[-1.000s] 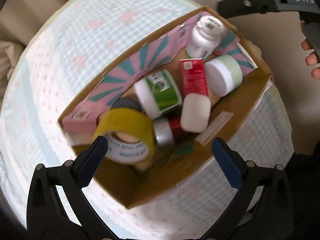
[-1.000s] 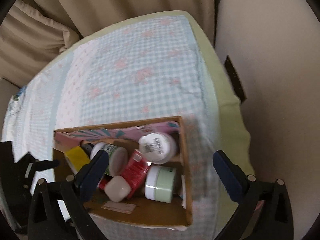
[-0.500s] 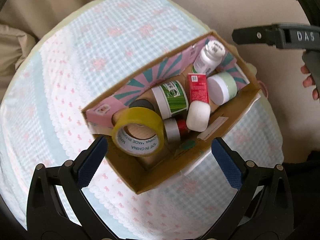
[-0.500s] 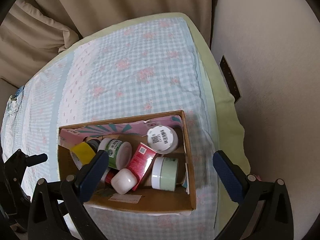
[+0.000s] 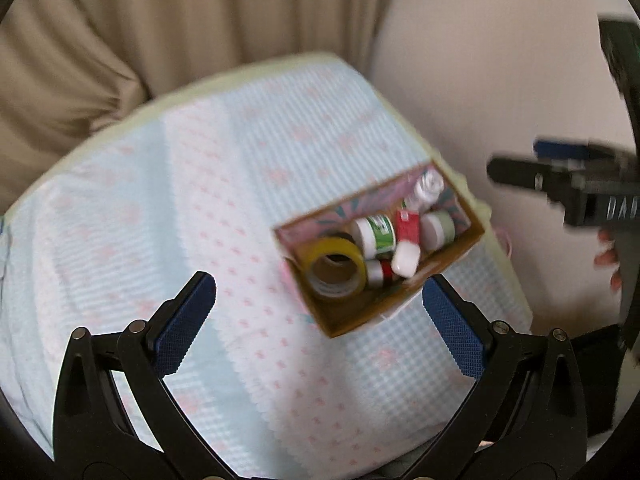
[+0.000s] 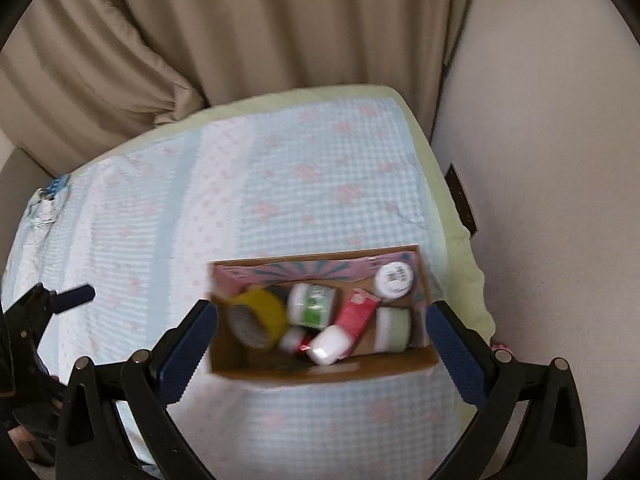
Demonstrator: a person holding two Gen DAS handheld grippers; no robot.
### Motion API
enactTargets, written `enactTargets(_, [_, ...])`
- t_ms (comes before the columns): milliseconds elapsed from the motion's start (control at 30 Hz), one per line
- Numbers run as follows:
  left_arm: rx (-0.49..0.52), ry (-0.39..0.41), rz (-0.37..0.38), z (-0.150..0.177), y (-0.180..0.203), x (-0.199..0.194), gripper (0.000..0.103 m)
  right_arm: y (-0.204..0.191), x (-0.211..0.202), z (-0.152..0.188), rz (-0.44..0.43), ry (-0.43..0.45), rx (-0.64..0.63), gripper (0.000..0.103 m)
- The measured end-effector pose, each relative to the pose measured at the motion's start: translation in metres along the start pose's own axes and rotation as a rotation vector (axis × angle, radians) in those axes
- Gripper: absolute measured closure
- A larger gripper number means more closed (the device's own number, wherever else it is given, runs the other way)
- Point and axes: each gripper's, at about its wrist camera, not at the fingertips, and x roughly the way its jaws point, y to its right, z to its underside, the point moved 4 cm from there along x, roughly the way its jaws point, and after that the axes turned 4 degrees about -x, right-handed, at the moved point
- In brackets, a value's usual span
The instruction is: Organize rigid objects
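Resting on the checked cloth (image 6: 320, 184), the cardboard box (image 6: 320, 372) is framed between the spread, empty fingers of the right claw (image 6: 322, 344). A barcode on the white bottle cap (image 6: 394, 278) is shown only there. Ahead and right of the left claw (image 5: 318, 316), likewise spread, the yellow tape roll (image 5: 336, 270) is seen; lettering is blurred.

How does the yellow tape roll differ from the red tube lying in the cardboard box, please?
The tape roll is a yellow ring with an open hollow core; the red tube is long and closed, ending in a white cap. The tape roll sits at the box's left end; the red tube lies slanted near the middle. Both rest loose inside the box.
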Motion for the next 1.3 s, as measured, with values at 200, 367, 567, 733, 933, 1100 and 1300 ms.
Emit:
enactTargets(200, [-0.114,0.187,-0.116,0.013,-0.07,-0.108,0.0,-0.088,-0.079,-0.001,-0.017,0.131,-0.032,0.0])
enactTargets(367, [-0.189,0.311,-0.235,0.043,-0.118,-0.174,0.0,-0.156,-0.124,0.004,-0.027,0.238,-0.098,0.0])
enactTargets(567, [-0.245,0.376,-0.274,0.072,-0.142,-0.203,0.0,-0.201,-0.14,0.025,-0.012,0.303,-0.113,0.0])
enactTargets(733, [-0.249,0.393,-0.275,0.08,-0.144,-0.206,0.0,-0.211,-0.136,0.041,0.003,0.315,-0.091,0.0])
enactTargets(933, [-0.239,0.412,-0.277,0.077,-0.142,-0.213,0.0,-0.21,-0.137,0.042,0.035,0.326,-0.077,0.0])
enactTargets(1100, [-0.239,0.415,-0.273,0.078,-0.139,-0.212,0.0,-0.21,-0.141,0.042,0.054,0.336,-0.089,0.0])
enactTargets(1300, [-0.241,0.412,-0.27,0.079,-0.141,-0.213,0.0,-0.21,-0.14,0.041,0.055,0.339,-0.089,0.0])
